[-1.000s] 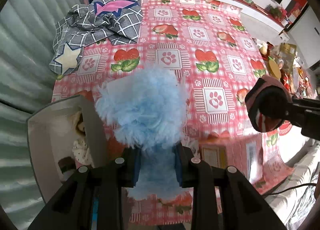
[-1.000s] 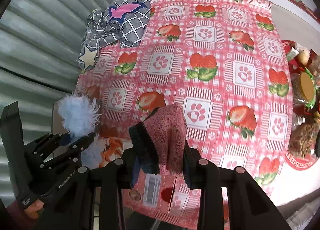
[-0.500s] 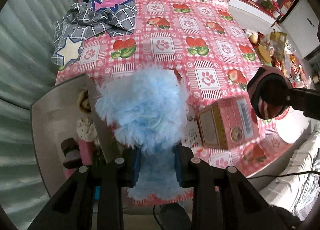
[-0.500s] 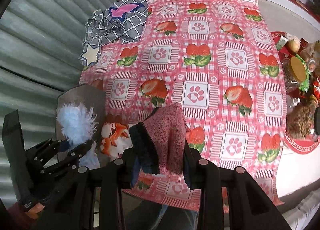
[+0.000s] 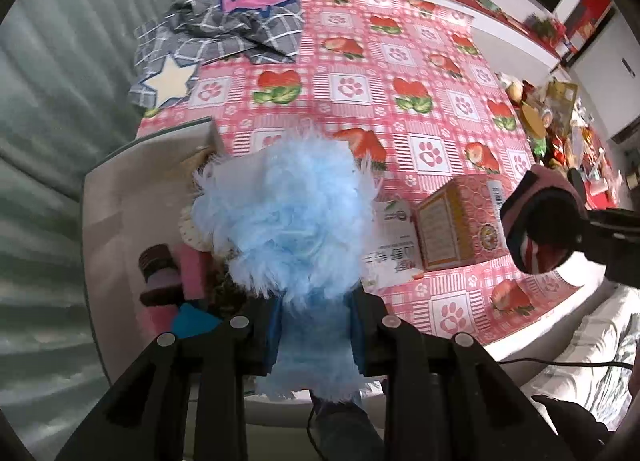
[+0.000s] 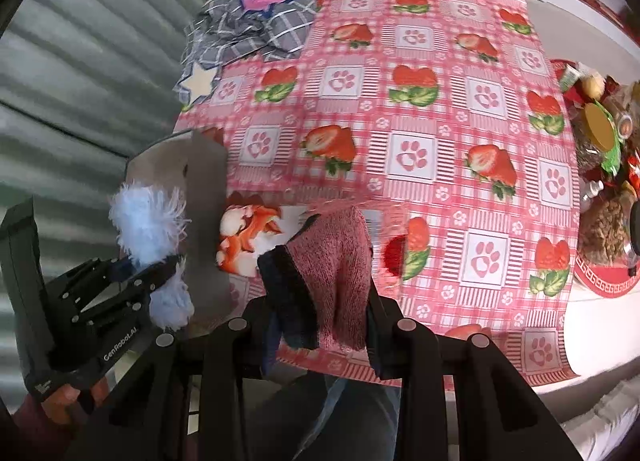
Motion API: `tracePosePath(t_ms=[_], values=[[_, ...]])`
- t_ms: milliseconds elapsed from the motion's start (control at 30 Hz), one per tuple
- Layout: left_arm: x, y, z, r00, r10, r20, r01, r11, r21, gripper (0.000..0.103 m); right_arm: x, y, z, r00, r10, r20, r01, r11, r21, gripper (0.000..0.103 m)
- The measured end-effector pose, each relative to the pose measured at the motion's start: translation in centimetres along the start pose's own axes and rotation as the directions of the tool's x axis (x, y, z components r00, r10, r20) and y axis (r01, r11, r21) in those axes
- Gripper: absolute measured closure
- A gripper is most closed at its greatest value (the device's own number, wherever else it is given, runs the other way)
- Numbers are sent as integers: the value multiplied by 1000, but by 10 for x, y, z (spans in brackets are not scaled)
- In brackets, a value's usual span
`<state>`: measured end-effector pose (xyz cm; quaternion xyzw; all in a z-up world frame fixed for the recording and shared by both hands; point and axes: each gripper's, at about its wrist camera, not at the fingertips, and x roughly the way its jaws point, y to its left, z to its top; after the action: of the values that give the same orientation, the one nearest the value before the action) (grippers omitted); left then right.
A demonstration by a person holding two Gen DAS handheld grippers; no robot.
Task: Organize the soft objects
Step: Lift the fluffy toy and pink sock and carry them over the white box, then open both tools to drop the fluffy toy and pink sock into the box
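Observation:
My left gripper (image 5: 314,337) is shut on a fluffy light-blue soft item (image 5: 286,217) and holds it above the grey storage box (image 5: 106,221) at the table's near left corner. The box holds several soft items, among them a pink and brown one (image 5: 172,277). My right gripper (image 6: 320,325) is shut on a pink knit sock with a dark cuff (image 6: 328,269), held above the table's near edge. The right gripper and sock show in the left wrist view (image 5: 540,221); the left gripper and blue item show in the right wrist view (image 6: 148,229).
A pink strawberry-and-paw tablecloth (image 5: 400,73) covers the table. A grey checked cloth with a star (image 5: 224,33) lies at the far left. A pink and yellow carton (image 5: 460,221) lies near the front edge. Jars and snacks (image 6: 600,133) crowd the right side.
Both grippers have drawn back toward the near edge with their items; the box and carton now sit farther ahead in view. Both grips are unchanged.

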<state>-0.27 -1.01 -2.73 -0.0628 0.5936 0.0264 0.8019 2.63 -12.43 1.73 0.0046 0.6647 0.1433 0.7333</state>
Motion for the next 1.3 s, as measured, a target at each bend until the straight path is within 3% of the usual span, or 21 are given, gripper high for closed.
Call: tracePosePath(t_ms=[300, 700, 1300], values=[[-9, 54, -19, 1000, 26, 11, -24, 990, -140, 72, 21, 72, 7, 998, 22, -51, -30, 986, -161, 67], [-9, 124, -38, 997, 74, -9, -73, 947, -312, 72, 57, 160, 25, 991, 47, -123, -85, 941, -326, 67], [20, 175, -36, 993, 86, -80, -112, 897, -428, 72, 103, 234, 56, 982, 47, -181, -120, 900, -418, 67]])
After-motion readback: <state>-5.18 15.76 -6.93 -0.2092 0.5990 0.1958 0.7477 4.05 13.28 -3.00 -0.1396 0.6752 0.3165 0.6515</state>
